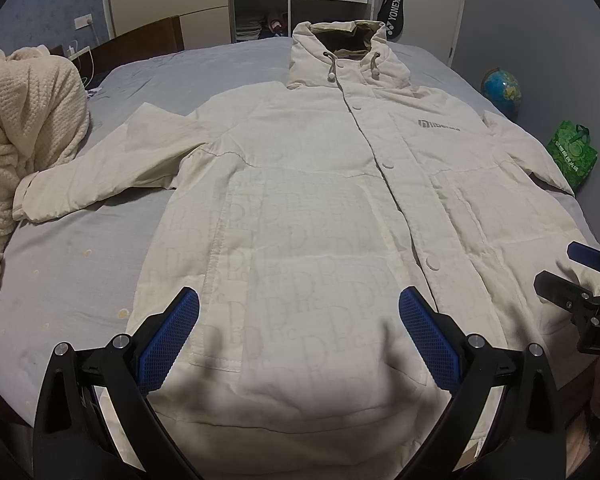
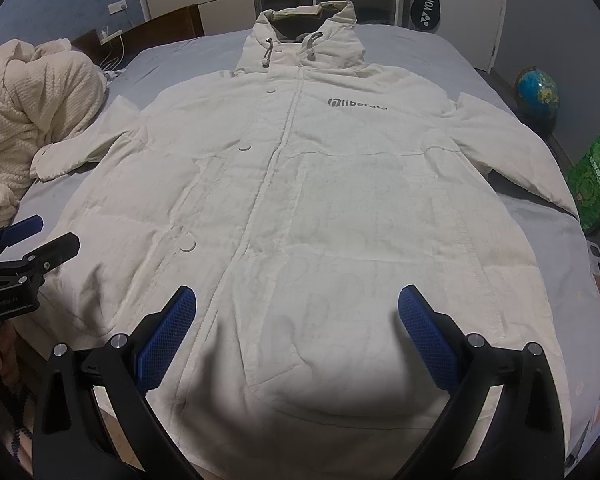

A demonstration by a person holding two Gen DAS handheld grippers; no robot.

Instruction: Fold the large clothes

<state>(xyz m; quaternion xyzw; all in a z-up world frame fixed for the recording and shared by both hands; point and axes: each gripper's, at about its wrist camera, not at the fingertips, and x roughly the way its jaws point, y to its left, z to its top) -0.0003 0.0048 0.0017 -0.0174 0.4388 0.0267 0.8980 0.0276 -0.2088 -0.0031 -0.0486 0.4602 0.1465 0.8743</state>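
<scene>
A long cream hooded coat (image 1: 320,208) lies flat, front up and snapped shut, on a grey-sheeted bed (image 1: 80,272); it also shows in the right wrist view (image 2: 320,200). Both sleeves spread outward, the hood at the far end. My left gripper (image 1: 299,316) is open and empty above the coat's lower left front near the hem. My right gripper (image 2: 297,314) is open and empty above the lower right front. Each gripper shows at the edge of the other's view: the right one (image 1: 572,270), the left one (image 2: 40,236).
A cream knitted blanket (image 1: 24,132) is heaped on the bed's left side by the left cuff. A globe (image 1: 501,88) and a green bag (image 1: 574,152) sit on the floor at right. Shelves, drawers and a racket bag (image 1: 394,12) stand behind the bed.
</scene>
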